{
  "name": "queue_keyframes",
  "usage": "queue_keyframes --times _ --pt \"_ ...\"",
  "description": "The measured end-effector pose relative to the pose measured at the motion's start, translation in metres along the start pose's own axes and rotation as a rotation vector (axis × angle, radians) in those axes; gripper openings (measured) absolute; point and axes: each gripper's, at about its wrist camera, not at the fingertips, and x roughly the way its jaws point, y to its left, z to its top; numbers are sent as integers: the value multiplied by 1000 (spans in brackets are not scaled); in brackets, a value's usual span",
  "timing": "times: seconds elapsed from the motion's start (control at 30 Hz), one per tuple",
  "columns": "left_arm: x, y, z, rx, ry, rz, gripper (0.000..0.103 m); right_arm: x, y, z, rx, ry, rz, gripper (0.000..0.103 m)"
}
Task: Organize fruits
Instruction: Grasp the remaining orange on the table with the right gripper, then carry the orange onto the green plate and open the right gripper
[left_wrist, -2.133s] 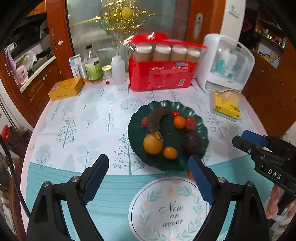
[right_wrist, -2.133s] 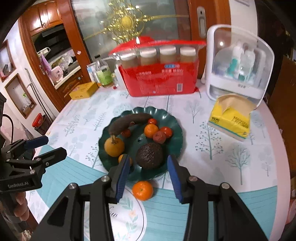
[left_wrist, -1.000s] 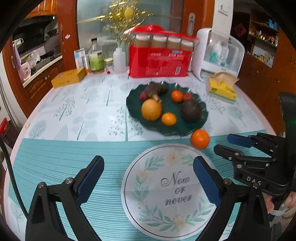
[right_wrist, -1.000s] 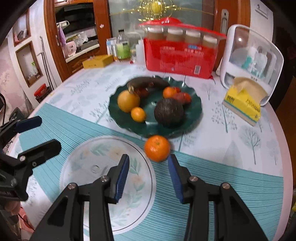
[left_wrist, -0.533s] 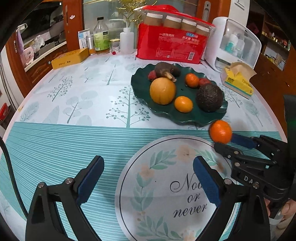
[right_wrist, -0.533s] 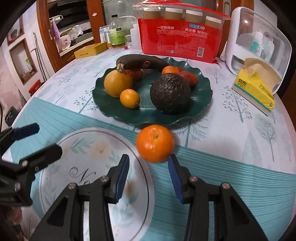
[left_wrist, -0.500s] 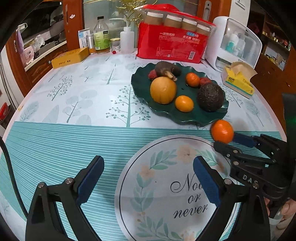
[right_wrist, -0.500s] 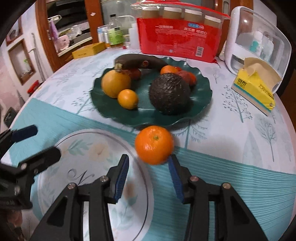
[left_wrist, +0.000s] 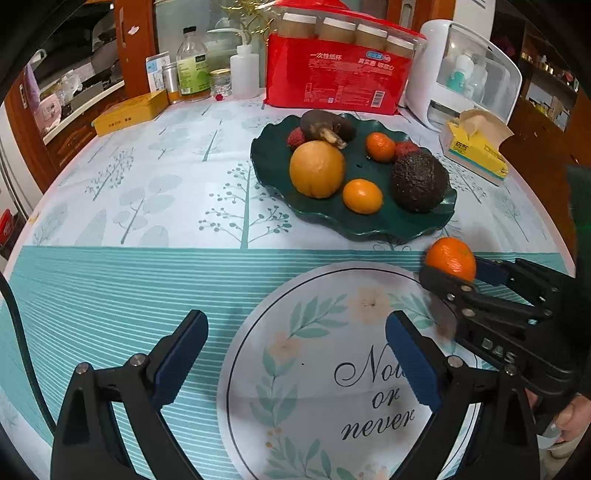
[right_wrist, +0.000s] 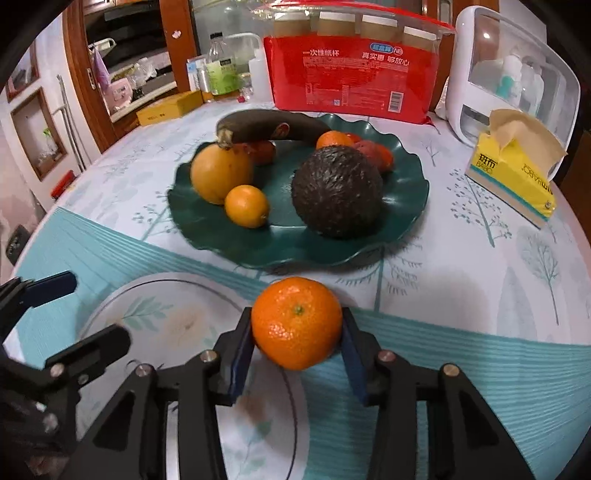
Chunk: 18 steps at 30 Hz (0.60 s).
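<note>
tangerine (right_wrist: 296, 324) between right gripper (right_wrist: 295, 354) fingers

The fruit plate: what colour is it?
Dark green, with a wavy rim; the plate shows best in the right wrist view.

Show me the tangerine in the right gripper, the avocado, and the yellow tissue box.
tangerine (right_wrist: 296, 323): right wrist view, middle of its front face, between the fingers.
avocado (right_wrist: 337, 191): right wrist view, centre of its dark, bumpy skin.
yellow tissue box (right_wrist: 511, 173): right wrist view, its printed yellow side.
</note>
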Motion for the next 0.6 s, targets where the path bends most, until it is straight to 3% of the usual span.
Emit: queue_keyframes --times 0.23,0.27,0.6 --pt "-21 7 34 31 -16 15 99 -35 4 24 -3 -54 51 44" --pt "-23 9 42 29 -18 24 103 -37 6 31 -12 -59 48 44" --pt "-20 21 122 66 -53 72 102 -30 6 124 -3 -94 20 44"
